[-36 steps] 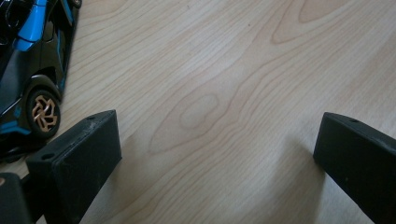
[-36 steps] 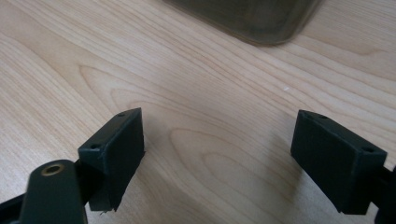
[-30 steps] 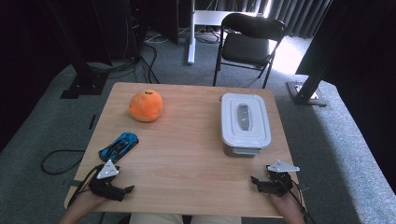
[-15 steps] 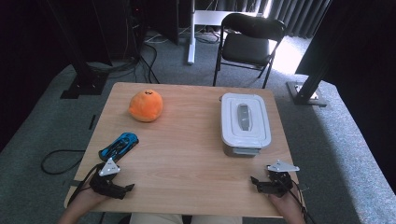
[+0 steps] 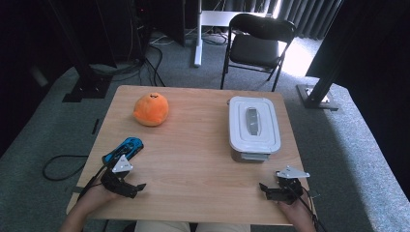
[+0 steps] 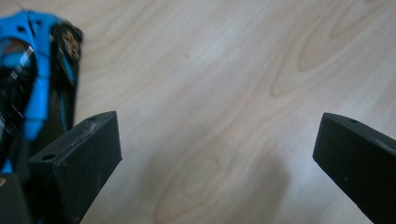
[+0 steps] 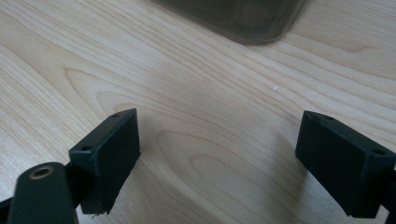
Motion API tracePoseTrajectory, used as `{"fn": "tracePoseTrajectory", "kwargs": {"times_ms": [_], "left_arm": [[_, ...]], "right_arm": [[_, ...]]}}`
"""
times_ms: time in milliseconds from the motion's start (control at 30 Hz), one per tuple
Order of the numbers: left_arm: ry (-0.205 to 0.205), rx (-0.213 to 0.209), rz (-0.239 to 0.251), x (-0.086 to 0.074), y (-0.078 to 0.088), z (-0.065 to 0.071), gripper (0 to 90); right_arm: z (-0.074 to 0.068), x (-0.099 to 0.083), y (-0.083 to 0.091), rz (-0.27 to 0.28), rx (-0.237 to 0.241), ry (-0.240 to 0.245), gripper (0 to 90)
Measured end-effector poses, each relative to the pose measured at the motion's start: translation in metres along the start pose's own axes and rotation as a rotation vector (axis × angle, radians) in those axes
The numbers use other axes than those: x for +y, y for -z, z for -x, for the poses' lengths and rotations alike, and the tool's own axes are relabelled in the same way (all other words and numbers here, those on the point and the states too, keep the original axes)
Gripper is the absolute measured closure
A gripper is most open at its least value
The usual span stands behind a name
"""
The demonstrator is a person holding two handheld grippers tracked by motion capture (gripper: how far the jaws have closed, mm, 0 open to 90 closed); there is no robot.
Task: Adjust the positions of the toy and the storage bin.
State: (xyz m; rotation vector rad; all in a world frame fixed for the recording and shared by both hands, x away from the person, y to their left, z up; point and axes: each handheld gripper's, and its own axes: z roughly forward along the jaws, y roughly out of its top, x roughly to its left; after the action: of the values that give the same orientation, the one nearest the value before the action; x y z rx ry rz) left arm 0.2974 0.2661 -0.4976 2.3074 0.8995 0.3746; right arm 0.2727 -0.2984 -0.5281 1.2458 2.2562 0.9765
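The small blue toy car (image 5: 123, 149) lies at the lower left of the high view on the pale wooden tabletop (image 5: 193, 159), angled with its nose toward the upper right. Just below it sits the left gripper (image 5: 126, 185), jaws spread wide with nothing between them. In the left gripper view the car (image 6: 32, 79) fills the upper left corner, just beside the left-hand jaw, whether touching it I cannot tell; bare wood grain lies in the gap of the gripper (image 6: 217, 154). Over at the lower right of the high view, the right gripper (image 5: 276, 192) rests near the table's front edge, released as well, jaws well apart and empty. Its own view shows the gripper (image 7: 219, 154) over plain wood, with the grey base of the white lidded plastic box (image 7: 233, 18) at the top of the frame. From above, that box (image 5: 254, 126) stands at centre right, lid on. The round orange plush toy (image 5: 151, 108) sits upper left, well apart from the car.
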Motion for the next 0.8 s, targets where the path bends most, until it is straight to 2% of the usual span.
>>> {"fn": "tracePoseTrajectory", "kwargs": {"times_ms": [100, 167, 333, 367, 767, 800], "left_arm": [[0.016, -0.001, 0.019, 0.008, 0.000, -0.005, 1.6], [0.015, 0.010, 0.019, 0.014, -0.001, -0.008, 1.6], [0.024, 0.002, 0.028, 0.025, -0.003, -0.014, 1.6], [0.042, 0.006, 0.041, 0.030, -0.004, -0.019, 1.6], [0.076, 0.093, 0.061, 0.062, -0.012, -0.045, 1.6], [0.088, 0.101, 0.066, 0.065, -0.012, -0.047, 1.6]], "right_arm": [[0.000, 0.000, 0.000, 0.000, 0.000, 0.000, 13.3], [0.000, 0.000, 0.000, 0.000, 0.000, 0.000, 13.3], [0.000, 0.000, 0.000, 0.000, 0.000, 0.000, 13.4], [0.000, 0.000, 0.000, 0.000, 0.000, 0.000, 13.4], [0.000, 0.000, 0.000, 0.000, 0.000, 0.001, 13.4], [0.000, 0.000, 0.000, 0.000, 0.000, 0.001, 13.4]]}}
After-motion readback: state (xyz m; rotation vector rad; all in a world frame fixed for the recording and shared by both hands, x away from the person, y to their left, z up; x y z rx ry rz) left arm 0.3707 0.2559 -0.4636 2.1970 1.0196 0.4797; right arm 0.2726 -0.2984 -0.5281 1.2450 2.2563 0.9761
